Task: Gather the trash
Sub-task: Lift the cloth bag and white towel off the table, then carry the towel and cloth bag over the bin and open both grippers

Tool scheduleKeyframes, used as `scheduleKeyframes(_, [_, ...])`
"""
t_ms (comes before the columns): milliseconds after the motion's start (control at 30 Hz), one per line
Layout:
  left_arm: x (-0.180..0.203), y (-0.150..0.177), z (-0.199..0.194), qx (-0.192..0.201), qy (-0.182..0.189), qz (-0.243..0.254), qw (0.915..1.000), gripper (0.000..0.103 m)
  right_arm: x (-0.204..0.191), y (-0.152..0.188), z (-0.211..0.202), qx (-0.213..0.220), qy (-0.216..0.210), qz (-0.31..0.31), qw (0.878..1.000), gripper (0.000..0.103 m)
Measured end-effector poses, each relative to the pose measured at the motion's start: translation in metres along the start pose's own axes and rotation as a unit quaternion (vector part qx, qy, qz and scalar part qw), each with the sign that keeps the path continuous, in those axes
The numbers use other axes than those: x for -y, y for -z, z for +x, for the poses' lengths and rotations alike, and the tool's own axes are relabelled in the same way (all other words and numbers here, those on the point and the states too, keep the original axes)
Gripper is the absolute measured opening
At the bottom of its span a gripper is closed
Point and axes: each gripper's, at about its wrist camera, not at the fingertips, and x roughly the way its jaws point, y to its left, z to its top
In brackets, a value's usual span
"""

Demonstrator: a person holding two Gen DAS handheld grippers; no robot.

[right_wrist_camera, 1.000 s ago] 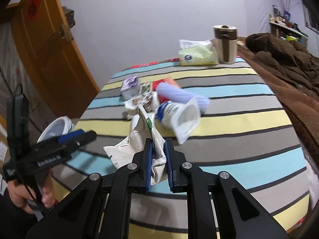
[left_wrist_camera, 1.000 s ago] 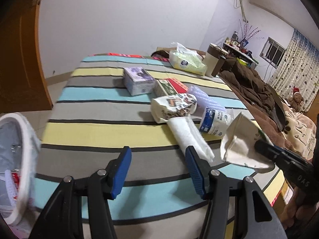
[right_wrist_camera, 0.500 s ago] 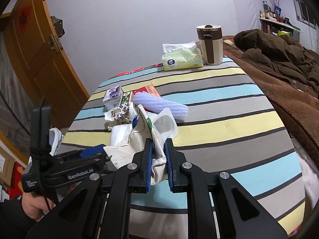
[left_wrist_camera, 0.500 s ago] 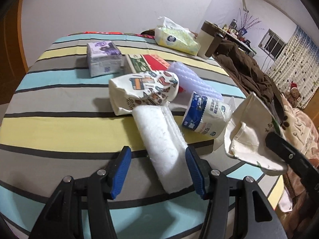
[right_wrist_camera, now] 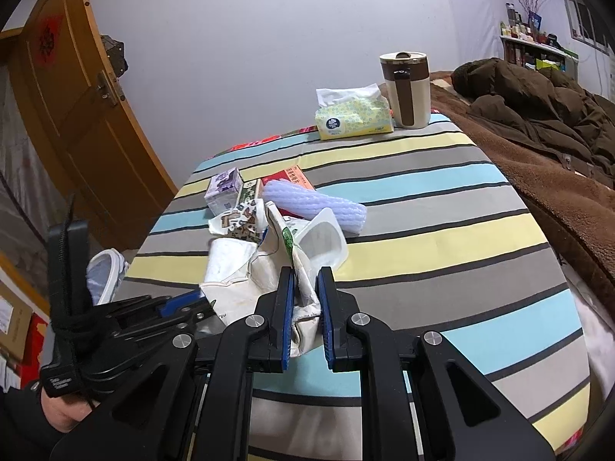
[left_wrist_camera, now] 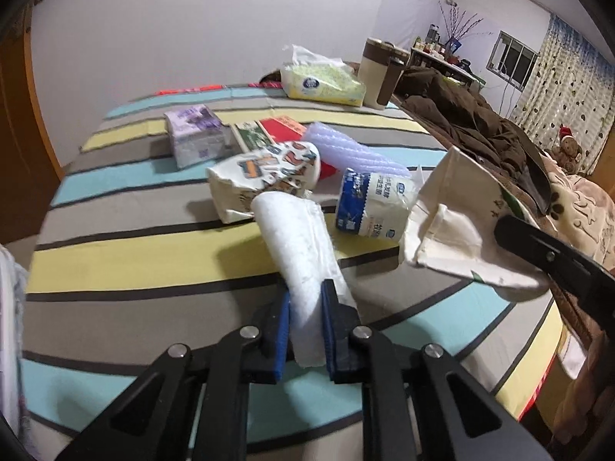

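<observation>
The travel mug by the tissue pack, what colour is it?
The mug is cream with a dark brown band and handle strip, clearest in the right wrist view.

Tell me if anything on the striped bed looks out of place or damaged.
The white and blue plastic cup lies tipped on its side by the cream paper bag, with no spill visible. Beside it the patterned paper pouch is crumpled and torn open. The tissue pack and mug at the far end look tidy.

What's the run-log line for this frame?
left tool: shut on white wrapper | right tool: shut on cloth bag | surface: striped bedspread
</observation>
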Motion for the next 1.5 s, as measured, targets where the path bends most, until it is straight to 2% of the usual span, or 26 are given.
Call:
scheduleKeyframes(300, [-0.021,0.011,-0.043,0.03,-0.033,0.001,0.999,0.016,-0.022,0.007,0.0,-0.009,-0.014,-0.013,1.0,0.012])
scheduleKeyframes(700, [-0.055,0.029,-0.084,0.057,-0.059,-0.026,0.9963,0.016,-0.068,0.015,0.005,-0.026,-0.049,-0.042,0.998,0.013])
scheduleKeyframes(1500, [-0.162,0.05,-0.129,0.093,-0.134,-0.114,0.98,0.016,-0.175,0.009,0.05,-0.064,-0.127,-0.134,0.981,0.013])
